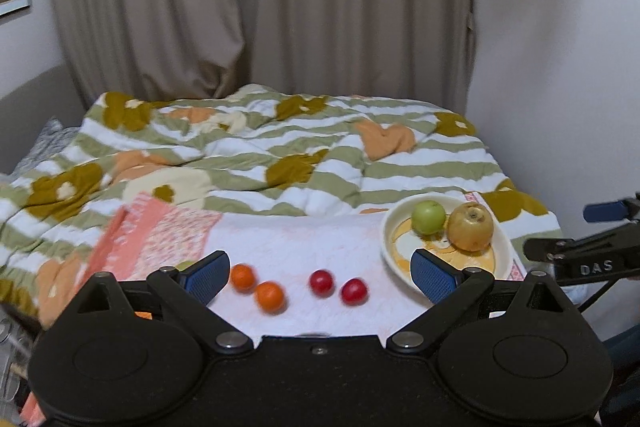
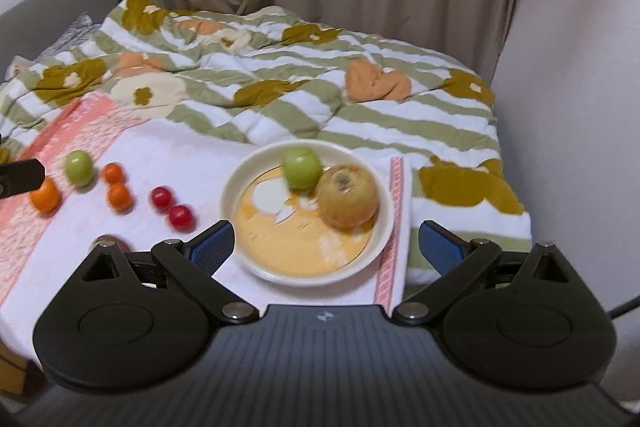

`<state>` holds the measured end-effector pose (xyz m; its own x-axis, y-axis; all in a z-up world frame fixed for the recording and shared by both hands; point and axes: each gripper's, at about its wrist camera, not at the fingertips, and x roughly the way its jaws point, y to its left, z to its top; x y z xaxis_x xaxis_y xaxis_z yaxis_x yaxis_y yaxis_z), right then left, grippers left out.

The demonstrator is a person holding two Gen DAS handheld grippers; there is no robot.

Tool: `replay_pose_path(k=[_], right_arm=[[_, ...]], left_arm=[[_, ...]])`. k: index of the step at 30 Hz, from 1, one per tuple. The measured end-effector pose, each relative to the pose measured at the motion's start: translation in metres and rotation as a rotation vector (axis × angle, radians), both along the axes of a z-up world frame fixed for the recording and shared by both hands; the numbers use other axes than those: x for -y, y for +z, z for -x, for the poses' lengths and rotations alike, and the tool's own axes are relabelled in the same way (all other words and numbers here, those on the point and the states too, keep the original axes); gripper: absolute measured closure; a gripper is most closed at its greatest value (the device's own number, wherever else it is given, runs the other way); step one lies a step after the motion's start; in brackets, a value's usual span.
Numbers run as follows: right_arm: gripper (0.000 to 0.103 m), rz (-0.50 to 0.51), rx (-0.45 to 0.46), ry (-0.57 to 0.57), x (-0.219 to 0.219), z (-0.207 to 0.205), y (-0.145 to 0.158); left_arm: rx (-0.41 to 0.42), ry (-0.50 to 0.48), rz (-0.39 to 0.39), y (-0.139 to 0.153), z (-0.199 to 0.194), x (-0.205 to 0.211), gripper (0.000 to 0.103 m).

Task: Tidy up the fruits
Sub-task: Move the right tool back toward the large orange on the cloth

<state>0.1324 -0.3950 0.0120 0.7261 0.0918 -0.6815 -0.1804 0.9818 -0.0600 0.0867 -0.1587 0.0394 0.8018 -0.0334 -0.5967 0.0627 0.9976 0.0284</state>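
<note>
With both grippers hanging above the white towel point(image 2: 192, 147) and neither carrying anything, the job looks to be between picks. 2 fruits already sit on the plate point(image 2: 240, 183): a green apple point(image 2: 302, 167) at about 12 o'clock on it and a brownish pear point(image 2: 347, 195) touching that apple at about 2 o'clock. The right gripper point(image 2: 326, 247) has its jaws spread as wide as they go, empty, with the plate's near half between them in the right wrist view. The left gripper point(image 1: 320, 275) is also apart and empty. Loose on the towel, at 9 o'clock from the plate, lie 2 red fruits point(image 2: 172, 209), 2 small oranges point(image 2: 116, 187), a second green apple point(image 2: 79, 167) and a larger orange point(image 2: 45, 195) partly behind the other gripper's arm. I judge the next move calls for lowering 1 open gripper over the nearest red fruit, centring it between the pads, and closing gently, since round fruit on soft cloth rolls easily.
</note>
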Motion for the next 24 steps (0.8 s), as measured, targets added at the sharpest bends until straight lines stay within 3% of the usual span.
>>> replay_pose_path(k=[13, 24], right_arm=[[0.0, -0.072, -0.048, 0.011, -0.069, 0.069, 0.006], [0.0, -0.113, -0.1, -0.147, -0.146, 0.087, -0.025]], left_arm=[[0.013, 0.121, -0.018, -0.001, 0.061, -0.093, 0.003], [-0.022, 0.023, -0.016, -0.025, 0.044, -0.175, 0.004]])
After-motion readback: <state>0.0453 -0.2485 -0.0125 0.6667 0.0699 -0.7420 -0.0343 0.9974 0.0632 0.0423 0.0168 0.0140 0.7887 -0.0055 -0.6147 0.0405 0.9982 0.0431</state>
